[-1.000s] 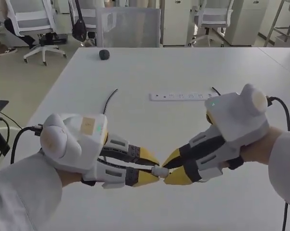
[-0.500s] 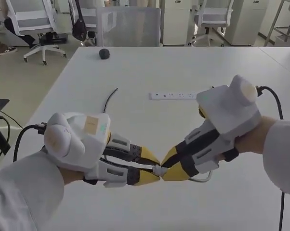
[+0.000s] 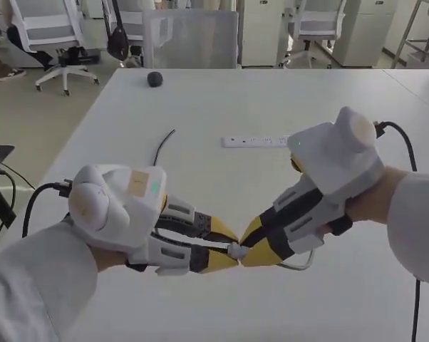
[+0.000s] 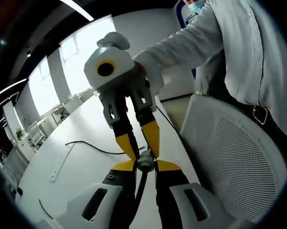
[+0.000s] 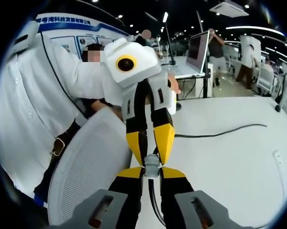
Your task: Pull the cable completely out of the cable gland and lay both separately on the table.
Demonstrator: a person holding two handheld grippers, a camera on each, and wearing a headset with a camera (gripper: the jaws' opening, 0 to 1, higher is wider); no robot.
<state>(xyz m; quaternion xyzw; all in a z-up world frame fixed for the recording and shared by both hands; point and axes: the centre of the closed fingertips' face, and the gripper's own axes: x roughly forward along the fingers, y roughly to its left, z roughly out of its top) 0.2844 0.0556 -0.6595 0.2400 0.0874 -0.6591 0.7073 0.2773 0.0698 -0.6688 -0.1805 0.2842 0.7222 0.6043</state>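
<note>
A small grey cable gland (image 3: 234, 250) hangs just above the white table (image 3: 221, 107), pinched from both sides. My left gripper (image 3: 225, 254) comes in from the left and my right gripper (image 3: 247, 253) from the right, yellow tips meeting at the gland, both shut. In the left gripper view the gland (image 4: 145, 160) sits at my own tips, and a dark cable (image 4: 140, 185) runs back between the jaws. The right gripper view shows the gland (image 5: 152, 167) at its tips, with the cable (image 5: 153, 198) trailing toward the camera. A cable loop (image 3: 300, 265) shows under the right gripper.
A white power strip (image 3: 256, 142) lies mid-table with a loose black cable (image 3: 162, 147) to its left. A small dark round object (image 3: 154, 79) sits near the far edge. Office chairs (image 3: 50, 35) stand beyond the table. A mesh chair back (image 5: 91, 167) is close behind.
My right gripper has shifted left and tilted, and a cable loop has come into sight beneath it. The left gripper has barely moved. Both stay closed at the gland.
</note>
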